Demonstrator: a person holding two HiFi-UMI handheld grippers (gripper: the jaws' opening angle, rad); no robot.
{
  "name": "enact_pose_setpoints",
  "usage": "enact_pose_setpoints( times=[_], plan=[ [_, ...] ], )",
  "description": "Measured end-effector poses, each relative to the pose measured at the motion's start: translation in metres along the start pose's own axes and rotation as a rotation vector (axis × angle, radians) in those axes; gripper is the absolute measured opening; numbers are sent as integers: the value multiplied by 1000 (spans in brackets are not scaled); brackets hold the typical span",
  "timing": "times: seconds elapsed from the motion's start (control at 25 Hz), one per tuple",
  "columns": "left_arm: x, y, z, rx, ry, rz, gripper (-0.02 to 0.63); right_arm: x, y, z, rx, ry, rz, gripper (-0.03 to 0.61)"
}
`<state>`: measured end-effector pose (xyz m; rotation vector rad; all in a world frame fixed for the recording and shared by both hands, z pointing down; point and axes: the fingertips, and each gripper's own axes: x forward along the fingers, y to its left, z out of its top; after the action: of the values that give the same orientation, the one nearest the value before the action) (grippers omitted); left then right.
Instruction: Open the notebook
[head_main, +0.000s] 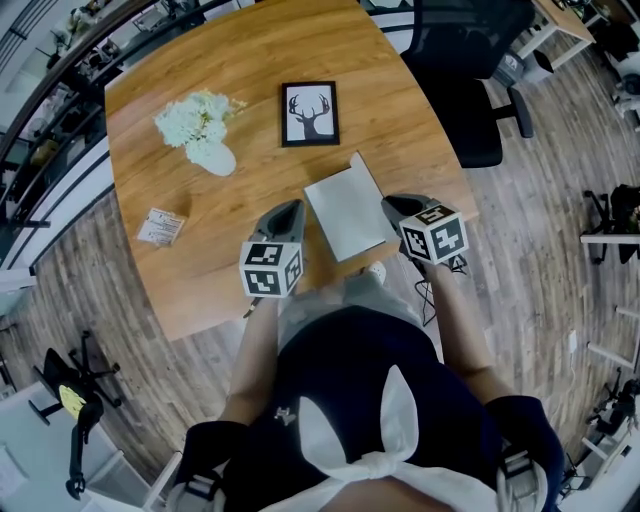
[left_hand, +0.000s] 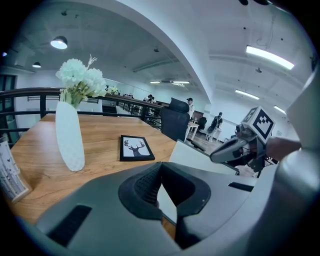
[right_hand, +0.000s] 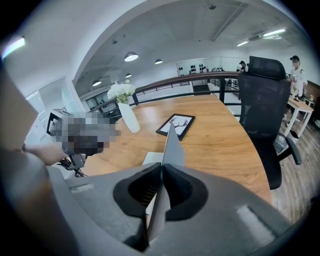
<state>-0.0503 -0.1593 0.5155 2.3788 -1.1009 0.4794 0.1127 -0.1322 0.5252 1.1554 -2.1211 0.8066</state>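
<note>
The notebook (head_main: 345, 210) is pale grey and lies on the wooden table (head_main: 230, 70) near its front edge, between my two grippers. My right gripper (right_hand: 161, 167) is shut on the notebook's thin cover (right_hand: 173, 145), which stands up on edge between its pads. In the left gripper view the raised cover (left_hand: 197, 156) slopes up towards the right gripper (left_hand: 223, 151). My left gripper (left_hand: 160, 164) has its tips together at the notebook's left side (head_main: 290, 208); white paper shows through the hollow behind the tips. Whether it nips anything I cannot tell.
A white vase of pale flowers (head_main: 205, 138) stands at the back left. A framed deer picture (head_main: 309, 113) lies beyond the notebook. A small printed card (head_main: 161, 227) lies at the left. A black office chair (head_main: 470, 70) stands at the table's right side.
</note>
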Motion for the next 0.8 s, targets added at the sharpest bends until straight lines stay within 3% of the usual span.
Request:
enact_pose_setpoints(
  times=[0.8],
  plan=[
    [26,-22,4,31,38,-34,17,-12,-50,-6,33,5,-42,21]
  ],
)
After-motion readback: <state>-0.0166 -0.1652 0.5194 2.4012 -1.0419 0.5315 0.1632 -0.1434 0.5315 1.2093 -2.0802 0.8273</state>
